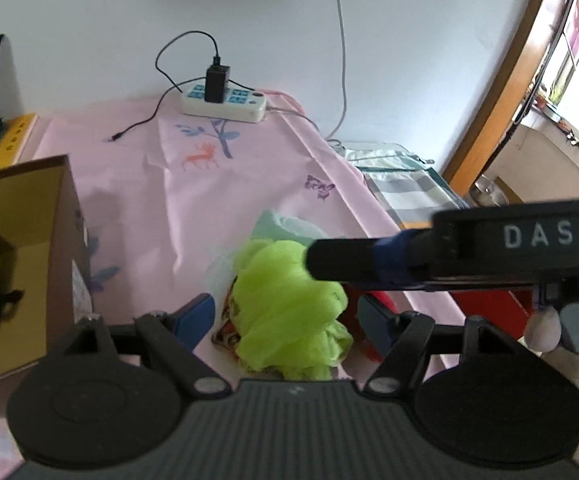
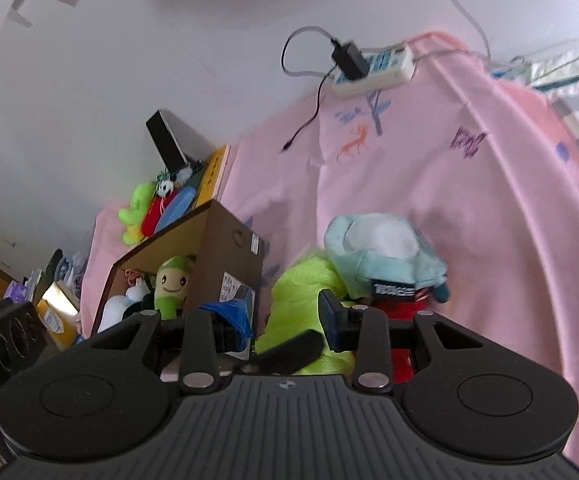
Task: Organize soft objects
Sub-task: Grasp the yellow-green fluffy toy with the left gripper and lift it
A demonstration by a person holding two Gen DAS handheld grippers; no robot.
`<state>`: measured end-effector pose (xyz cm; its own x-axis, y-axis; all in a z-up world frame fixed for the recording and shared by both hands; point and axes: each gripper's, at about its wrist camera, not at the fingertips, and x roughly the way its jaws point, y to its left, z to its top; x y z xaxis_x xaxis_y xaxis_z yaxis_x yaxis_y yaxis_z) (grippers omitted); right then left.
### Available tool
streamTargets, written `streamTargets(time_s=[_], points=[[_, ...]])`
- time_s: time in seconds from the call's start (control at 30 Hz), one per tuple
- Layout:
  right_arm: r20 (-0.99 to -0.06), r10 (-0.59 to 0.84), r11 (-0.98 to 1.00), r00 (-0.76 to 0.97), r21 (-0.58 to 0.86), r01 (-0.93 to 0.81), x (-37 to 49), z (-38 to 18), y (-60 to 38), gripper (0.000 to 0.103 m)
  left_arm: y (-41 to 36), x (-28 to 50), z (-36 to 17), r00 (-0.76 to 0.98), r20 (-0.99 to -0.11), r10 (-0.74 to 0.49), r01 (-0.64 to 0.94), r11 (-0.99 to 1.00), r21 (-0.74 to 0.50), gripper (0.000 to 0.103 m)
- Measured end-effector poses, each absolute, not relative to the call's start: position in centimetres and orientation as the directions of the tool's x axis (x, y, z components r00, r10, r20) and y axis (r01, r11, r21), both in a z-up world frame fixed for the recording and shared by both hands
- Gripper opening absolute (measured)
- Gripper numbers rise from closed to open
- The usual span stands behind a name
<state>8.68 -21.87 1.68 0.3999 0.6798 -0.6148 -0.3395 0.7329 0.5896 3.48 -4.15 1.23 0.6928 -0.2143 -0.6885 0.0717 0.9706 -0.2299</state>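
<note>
Both tongs hang over the same small heap of soft things on the pink cloth (image 1: 137, 184), and neither is pinching anything. Seen from its own camera, the left gripper (image 1: 285, 312) stands spread, its blue-padded fingers on either side of the lime-green fluffy bundle (image 1: 285, 304) with bare gaps showing, so the bundle sits between them but is not pressed. The right gripper (image 2: 285, 316) is also apart, with nothing clamped between its pads; from the left camera its black body reaches in across the bundle from the right, very close to the left one. The bundle lies near the cloth's edge, with a pale blue plush (image 2: 385, 252) behind it and something red (image 2: 401, 312) tucked under and beside it. The cardboard box (image 2: 225, 248), lying on its side with a green smiling doll (image 2: 171, 284) already in it, sits just to the left of the heap. The plain risk is that the two tools crowd each other: if both close on the bundle they may knock together or tug it opposite ways. A loose, fluffy thing could also snag the red piece and drag it along, or slip off the nearby edge.
</note>
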Motion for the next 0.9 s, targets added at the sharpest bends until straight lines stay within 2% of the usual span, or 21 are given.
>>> streamTargets(time_s=[0.1, 0.13, 0.2, 0.4, 0.57, 0.9], points=[[-0.645, 0.651, 0.759, 0.400, 0.557, -0.337, 8.9, 1.2, -21.2, 0.019, -3.9, 4.1, 0.4, 0.679, -0.701, -0.219, 0.072, 0.970, -0.234, 0.067], [-0.654, 0.642, 0.766, 0.399, 0.547, -0.337, 9.0, 1.1, -21.0, 0.019, -3.7, 4.2, 0.2, 0.673, -0.703, -0.231, 0.071, 0.966, -0.249, 0.059], [-0.678, 0.625, 0.780, 0.387, 0.532, -0.328, 9.3, 0.5, -20.7, 0.019, -3.3, 4.3, -0.2, 0.660, -0.699, -0.275, 0.083, 0.952, -0.296, 0.053], [-0.679, 0.628, 0.778, 0.380, 0.558, -0.288, 9.5, -0.4, -21.1, 0.019, -3.2, 3.8, -0.2, 0.672, -0.687, -0.277, 0.093, 0.952, -0.293, 0.048], [-0.652, 0.649, 0.761, 0.392, 0.560, -0.328, 8.7, 0.7, -21.0, 0.017, -3.2, 3.1, 1.1, 0.697, -0.664, -0.269, 0.097, 0.954, -0.284, 0.045], [-0.528, 0.735, 0.678, 0.425, 0.569, -0.465, 7.6, 4.5, -19.6, 0.017, -2.2, 0.6, 5.7, 0.807, -0.564, -0.174, 0.069, 0.977, -0.203, 0.039]])
